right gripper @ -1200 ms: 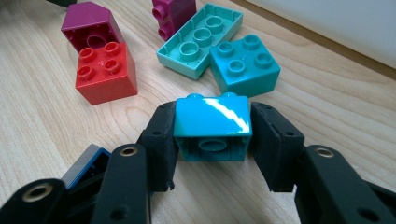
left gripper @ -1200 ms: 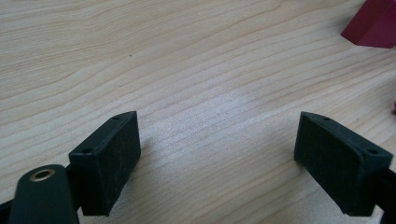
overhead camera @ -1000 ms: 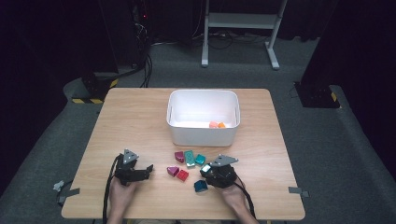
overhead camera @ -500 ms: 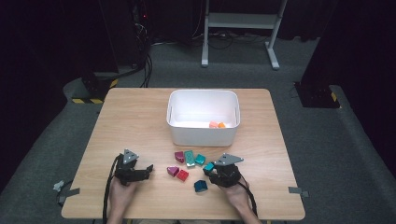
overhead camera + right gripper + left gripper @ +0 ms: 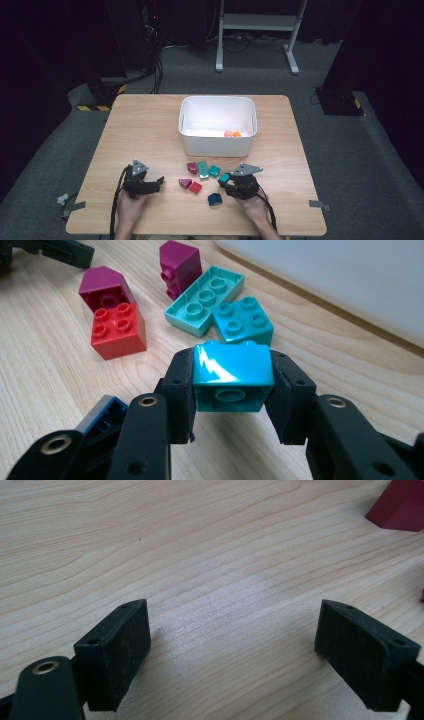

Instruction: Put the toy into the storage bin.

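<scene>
Grasping looks done: the right tongs (image 5: 234, 390) clamp a teal brick (image 5: 233, 375) just above the bench (image 5: 150, 130), the left tongs (image 5: 235, 645) rest agape and empty, so next comes carrying it over the white bin (image 5: 217, 145).

Two hand-held grippers, both matte black. The left gripper (image 5: 150, 184) and the right gripper (image 5: 227, 184) each carry a grey three-cornered plate on top, and a black cable trails back from each along the person's bare forearm. Seen close in the gripper views, each has two blocky black jaws faced with finely textured pads. Small screw holes dot the jaws. The black linkage arms behind them carry brass-coloured rivets.
</scene>
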`<state>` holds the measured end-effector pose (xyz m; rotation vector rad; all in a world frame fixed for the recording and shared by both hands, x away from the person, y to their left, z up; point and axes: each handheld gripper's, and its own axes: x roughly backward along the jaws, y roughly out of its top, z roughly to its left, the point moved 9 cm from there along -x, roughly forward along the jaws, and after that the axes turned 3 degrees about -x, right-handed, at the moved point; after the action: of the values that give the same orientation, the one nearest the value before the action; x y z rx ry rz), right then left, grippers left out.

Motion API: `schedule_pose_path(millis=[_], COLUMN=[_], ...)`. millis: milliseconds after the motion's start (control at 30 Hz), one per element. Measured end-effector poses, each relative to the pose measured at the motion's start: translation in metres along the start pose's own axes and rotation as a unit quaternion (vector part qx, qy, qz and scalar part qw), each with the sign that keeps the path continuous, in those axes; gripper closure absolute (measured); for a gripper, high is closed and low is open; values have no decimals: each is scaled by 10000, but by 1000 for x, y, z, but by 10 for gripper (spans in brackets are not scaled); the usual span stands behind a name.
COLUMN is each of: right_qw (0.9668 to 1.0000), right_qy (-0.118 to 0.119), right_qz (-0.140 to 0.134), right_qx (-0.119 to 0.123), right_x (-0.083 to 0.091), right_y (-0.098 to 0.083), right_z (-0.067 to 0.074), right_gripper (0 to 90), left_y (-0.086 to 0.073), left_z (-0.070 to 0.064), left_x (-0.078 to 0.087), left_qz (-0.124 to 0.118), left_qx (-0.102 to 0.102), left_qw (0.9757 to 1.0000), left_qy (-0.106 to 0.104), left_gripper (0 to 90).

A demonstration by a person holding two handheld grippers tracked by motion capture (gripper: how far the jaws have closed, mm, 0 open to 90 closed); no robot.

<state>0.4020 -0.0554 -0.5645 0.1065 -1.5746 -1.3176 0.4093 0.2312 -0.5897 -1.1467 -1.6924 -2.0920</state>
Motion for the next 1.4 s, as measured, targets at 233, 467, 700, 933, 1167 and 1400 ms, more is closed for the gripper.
schedule_pose_path(millis=[233, 467, 700, 933, 1167, 1400], right_qw=[10000, 9999, 9999, 9999, 9997, 9994], right_qy=[35, 22, 21, 25, 18, 5], right_qz=[-46, -120, -114, -136, -242, -333], right_qx=[1, -70, -76, -85, -60, -32], right_x=[5, 10, 14, 18, 26, 35], right_y=[5, 8, 10, 15, 26, 37], right_z=[-1, -5, -7, -10, -11, -18], right_gripper=[588, 588, 588, 588, 588, 589], left_y=[0, 0, 0, 0, 0, 0], left_z=[0, 0, 0, 0, 0, 0], left_x=[0, 0, 0, 0, 0, 0], left_qz=[1, -4, -3, -5, -5, -7], left_qx=[1, 5, 6, -3, -8, -7], left_qw=[10000, 10000, 10000, 10000, 10000, 10000], left_qy=[0, -4, -5, -7, -8, -11], left_gripper=[149, 148, 149, 149, 149, 149])
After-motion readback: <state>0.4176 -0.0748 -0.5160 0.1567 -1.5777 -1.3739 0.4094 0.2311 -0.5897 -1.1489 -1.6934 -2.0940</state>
